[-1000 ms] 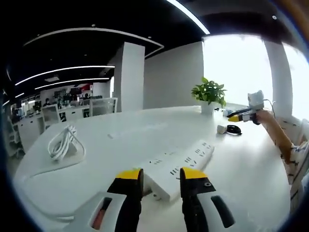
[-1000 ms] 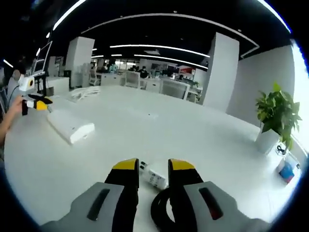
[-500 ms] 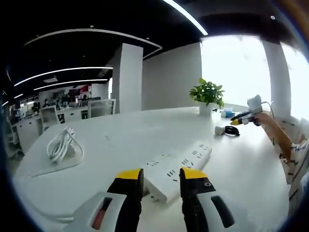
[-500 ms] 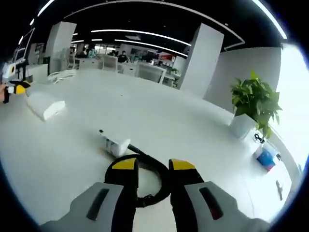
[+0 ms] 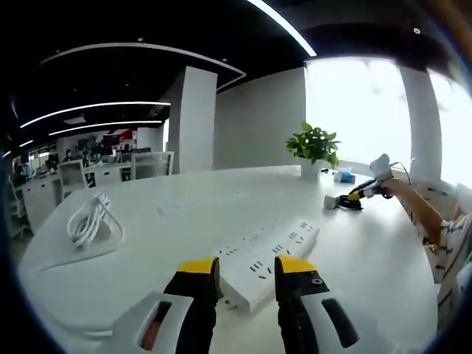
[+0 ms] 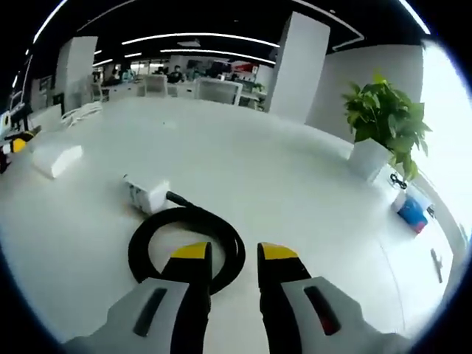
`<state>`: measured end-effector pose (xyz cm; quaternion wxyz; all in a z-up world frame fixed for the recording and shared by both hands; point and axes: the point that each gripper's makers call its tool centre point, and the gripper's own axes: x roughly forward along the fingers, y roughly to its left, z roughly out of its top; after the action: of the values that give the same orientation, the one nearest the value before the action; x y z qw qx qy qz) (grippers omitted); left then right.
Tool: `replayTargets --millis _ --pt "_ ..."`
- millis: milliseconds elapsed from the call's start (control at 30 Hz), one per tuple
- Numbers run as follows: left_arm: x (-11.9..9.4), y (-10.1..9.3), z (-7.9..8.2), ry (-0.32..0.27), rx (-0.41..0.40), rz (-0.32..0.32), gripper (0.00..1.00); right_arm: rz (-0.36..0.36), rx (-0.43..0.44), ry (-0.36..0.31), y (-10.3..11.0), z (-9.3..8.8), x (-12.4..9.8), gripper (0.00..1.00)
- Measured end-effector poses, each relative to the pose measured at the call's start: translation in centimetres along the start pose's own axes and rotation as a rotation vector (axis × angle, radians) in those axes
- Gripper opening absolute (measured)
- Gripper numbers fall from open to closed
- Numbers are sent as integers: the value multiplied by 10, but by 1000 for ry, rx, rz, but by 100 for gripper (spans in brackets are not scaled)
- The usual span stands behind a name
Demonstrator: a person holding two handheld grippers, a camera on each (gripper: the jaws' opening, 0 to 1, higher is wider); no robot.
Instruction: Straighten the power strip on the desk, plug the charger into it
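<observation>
1. Desk (image 5: 184,221) comes first: a wide white surface under both grippers, with an open office of white pillars and ceiling light strips behind it.
2. Power strip (image 5: 269,254), long and white, lies flat on the desk in the left gripper view. Its near end sits just ahead of the left gripper (image 5: 246,269), in line with the gap between the yellow-tipped jaws, and it runs away up and to the right. In the right gripper view the same strip (image 6: 55,158) shows as a white block far off at the left, well apart from that gripper.
3. Left gripper has its jaws parted and empty; whether they touch the strip's end I cannot tell.
4. Right gripper (image 6: 234,254) likewise stands with jaws apart, holding nothing, above the desk.
5. Black cable (image 6: 186,243) lies coiled in a loop directly in front of the right gripper, its near arc hidden behind the jaw tips.
6. Charger (image 6: 146,195), a small white block, rests at the far left end of that coil, beyond the jaws and to their left.
7. Potted plant (image 6: 382,122) stands on the desk at the far right.
8. White coiled cord (image 5: 90,221) lies at the left of the left gripper view.
</observation>
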<state>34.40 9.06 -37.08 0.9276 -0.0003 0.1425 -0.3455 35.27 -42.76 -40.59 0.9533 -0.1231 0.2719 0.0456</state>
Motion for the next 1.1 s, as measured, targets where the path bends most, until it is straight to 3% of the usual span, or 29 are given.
replayTargets --millis 200,600,1100 --pt "0 0 0 0 2 1 30 35 50 24 3 -3 5 23" --pt "-1 0 1 -1 4 2 30 -3 -12 80 3 -3 11 13" --pt "-2 -2 2 -6 8 -1 30 4 -41 133 3 -4 15 11"
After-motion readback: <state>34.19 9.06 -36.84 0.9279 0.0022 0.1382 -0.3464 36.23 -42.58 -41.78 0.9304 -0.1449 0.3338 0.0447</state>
